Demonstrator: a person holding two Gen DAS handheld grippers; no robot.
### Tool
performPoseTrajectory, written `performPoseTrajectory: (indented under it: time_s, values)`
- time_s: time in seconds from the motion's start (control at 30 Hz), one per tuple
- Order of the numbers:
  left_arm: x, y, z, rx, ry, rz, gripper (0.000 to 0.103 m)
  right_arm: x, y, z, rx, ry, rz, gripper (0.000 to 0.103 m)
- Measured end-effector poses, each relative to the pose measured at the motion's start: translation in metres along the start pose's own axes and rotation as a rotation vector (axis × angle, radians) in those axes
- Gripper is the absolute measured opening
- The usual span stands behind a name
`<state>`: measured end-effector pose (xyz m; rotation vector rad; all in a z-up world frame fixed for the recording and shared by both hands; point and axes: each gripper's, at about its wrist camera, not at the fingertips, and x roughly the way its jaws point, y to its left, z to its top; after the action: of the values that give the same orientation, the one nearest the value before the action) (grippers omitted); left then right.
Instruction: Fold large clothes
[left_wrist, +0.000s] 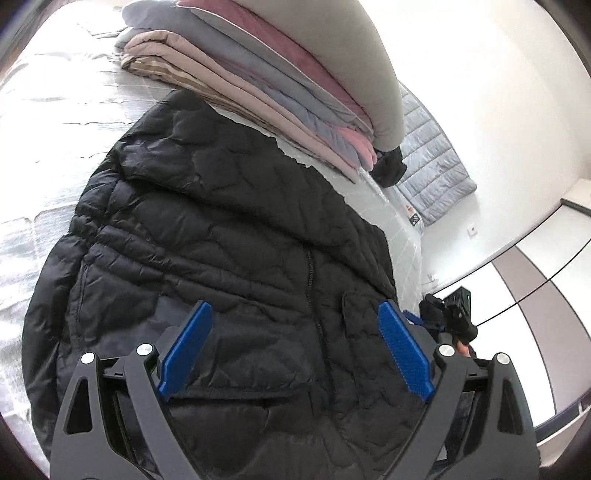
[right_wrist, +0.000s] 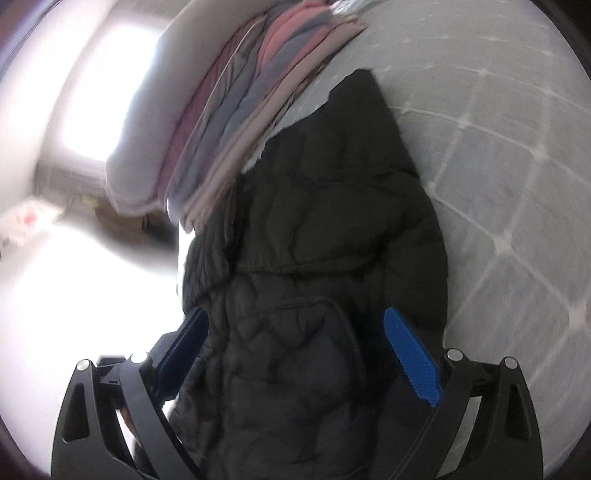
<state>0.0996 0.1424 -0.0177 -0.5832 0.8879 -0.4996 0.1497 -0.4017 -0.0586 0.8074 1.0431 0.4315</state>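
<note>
Black quilted jacket (left_wrist: 229, 236) flat on mattress (left_wrist: 55, 122)

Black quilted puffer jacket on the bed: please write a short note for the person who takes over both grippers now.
Left gripper: open, over the black quilted puffer jacket, holding nothing.
Right gripper: open, at the jacket's edge.
Jacket lies on the white quilted bed cover, zipped, beside the stack of folded pastel bedding.
Done: jacket laid out.
Left: all folds.
</note>
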Motion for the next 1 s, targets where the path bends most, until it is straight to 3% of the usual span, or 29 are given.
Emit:
performPoseTrajectory:
  time_s: [0.27,0.33,0.4,0.47,0.6,0.77,1.0]
  values:
    - [0.019,-0.005,0.003,-0.003,0.043,-0.020,0.088,0.053,0.007,0.004,-0.213,0.192,0.055,0.089]
    - [0.023,-0.006,0.002,-0.003,0.048,-0.013,0.088,0.054,0.011,-0.003,-0.258,0.214,0.045,0.077]
    - [0.028,-0.005,0.002,-0.009,0.054,-0.011,0.088,0.057,0.009,-0.007,-0.288,0.225,-0.012,0.038]
    - [0.032,-0.005,0.002,-0.016,0.060,-0.009,0.088,0.052,0.005,-0.014,-0.306,0.229,-0.043,0.016]
    - [0.040,-0.007,0.001,-0.007,0.070,0.009,0.088,0.039,0.011,-0.029,-0.371,0.199,-0.083,0.008]
    - [0.046,-0.007,0.000,0.006,0.078,0.034,0.088,0.020,0.041,-0.058,-0.529,0.175,-0.101,0.008]
    - [0.045,-0.002,0.001,-0.003,0.074,0.046,0.088,-0.010,0.046,-0.100,-0.566,0.257,-0.086,0.008]
